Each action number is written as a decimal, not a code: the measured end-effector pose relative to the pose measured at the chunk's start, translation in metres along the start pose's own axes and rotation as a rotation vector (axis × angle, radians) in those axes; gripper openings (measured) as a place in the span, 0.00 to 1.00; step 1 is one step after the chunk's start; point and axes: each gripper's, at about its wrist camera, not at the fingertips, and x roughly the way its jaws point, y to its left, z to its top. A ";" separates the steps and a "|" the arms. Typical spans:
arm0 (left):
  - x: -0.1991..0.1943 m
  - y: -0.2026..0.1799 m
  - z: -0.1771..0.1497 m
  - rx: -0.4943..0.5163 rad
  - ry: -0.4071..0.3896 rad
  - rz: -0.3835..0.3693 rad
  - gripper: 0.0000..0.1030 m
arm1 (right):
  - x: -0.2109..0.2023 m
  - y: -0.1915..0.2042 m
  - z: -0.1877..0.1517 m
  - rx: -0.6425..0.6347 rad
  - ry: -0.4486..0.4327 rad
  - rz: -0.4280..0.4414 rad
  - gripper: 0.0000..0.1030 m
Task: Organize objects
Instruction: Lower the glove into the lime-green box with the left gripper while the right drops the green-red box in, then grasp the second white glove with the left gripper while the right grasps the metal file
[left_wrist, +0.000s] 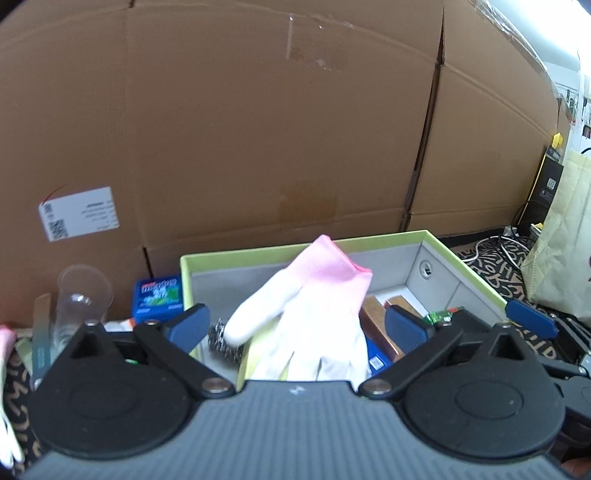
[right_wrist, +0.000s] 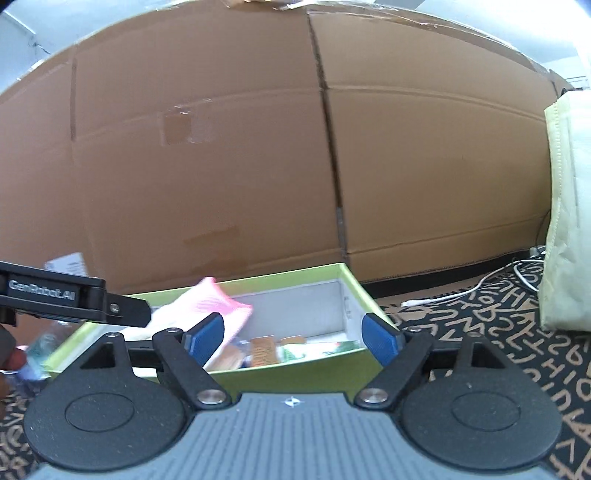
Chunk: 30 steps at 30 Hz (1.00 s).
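While the left hand-held gripper (left_wrist: 295, 325) stands spread wide with its pads off the glove (left_wrist: 314, 314), the glove hangs just ahead of it over the green box (left_wrist: 476, 275), not yet settled among the packets inside. The right hand-held gripper (right_wrist: 293, 334) is likewise released and empty. Left of the box, a clear cup (left_wrist: 83, 299) and blue packet (left_wrist: 158, 301) remain outside. The box's contents are blurred.

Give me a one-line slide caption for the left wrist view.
Open left claw over a green-rimmed box, a pink-cuffed white glove loose above its contents.
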 end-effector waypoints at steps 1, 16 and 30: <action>-0.006 0.001 -0.002 -0.009 0.001 0.000 1.00 | -0.006 0.003 0.001 -0.001 -0.003 0.011 0.83; -0.132 0.070 -0.059 -0.142 0.029 0.111 1.00 | -0.090 0.089 -0.019 -0.063 0.027 0.264 0.88; -0.133 0.192 -0.109 -0.293 0.079 0.409 1.00 | -0.102 0.153 -0.058 -0.148 0.186 0.365 0.84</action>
